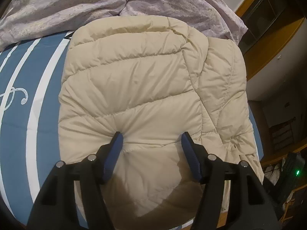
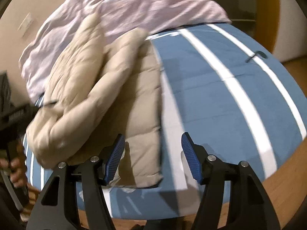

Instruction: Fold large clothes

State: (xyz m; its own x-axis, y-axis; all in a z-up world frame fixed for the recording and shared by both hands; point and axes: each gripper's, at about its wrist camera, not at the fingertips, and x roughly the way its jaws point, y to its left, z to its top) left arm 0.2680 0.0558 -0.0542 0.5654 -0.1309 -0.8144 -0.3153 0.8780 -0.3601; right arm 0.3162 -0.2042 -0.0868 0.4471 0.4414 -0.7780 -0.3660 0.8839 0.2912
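A beige puffer jacket (image 1: 145, 88) lies folded in a bulky pad on the blue bed cover (image 1: 28, 95). My left gripper (image 1: 151, 136) points down onto its near part. Its jaws stand wide, both fingertips dent the padding, and a bulge of fabric rises between them. In the right wrist view the jacket (image 2: 92, 99) is a thick heap on the left. My right gripper (image 2: 153, 140) hovers open over the jacket's lower right edge and the bed cover (image 2: 220, 95), with nothing pinched. The picture there is blurred.
A crumpled lilac duvet (image 1: 57, 9) lies behind the jacket, and the same duvet (image 2: 144, 5) shows in the right wrist view. A wooden edge (image 2: 287, 172) runs along the bed's near side. A person's hand (image 2: 17, 168) holds the other tool at far left. Shelves (image 1: 268, 19) stand at right.
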